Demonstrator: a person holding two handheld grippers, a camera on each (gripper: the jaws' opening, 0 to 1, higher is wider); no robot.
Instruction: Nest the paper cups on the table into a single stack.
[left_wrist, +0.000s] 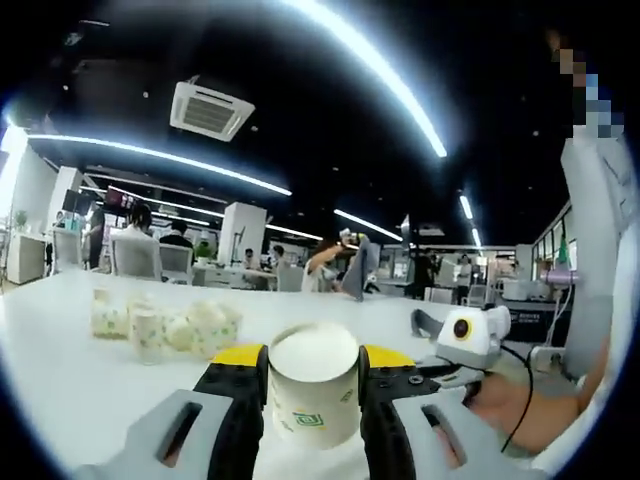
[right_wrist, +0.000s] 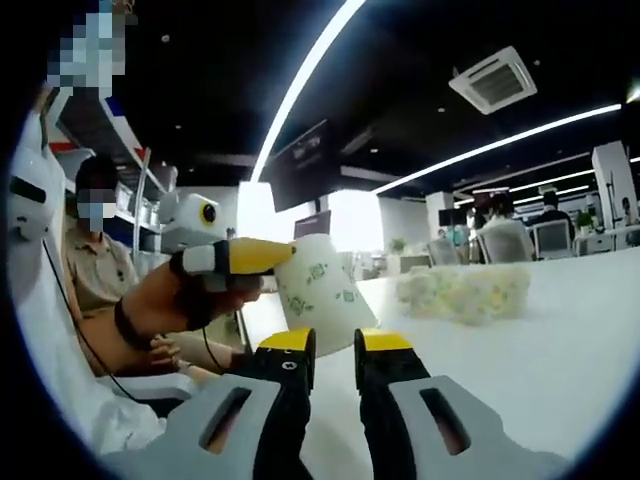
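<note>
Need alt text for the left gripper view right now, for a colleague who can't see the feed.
The left gripper is shut on a paper cup, held mouth toward the camera above a white table. A cluster of loose cups lies on the table at left, and the right gripper shows at right, in an open-plan office.
</note>
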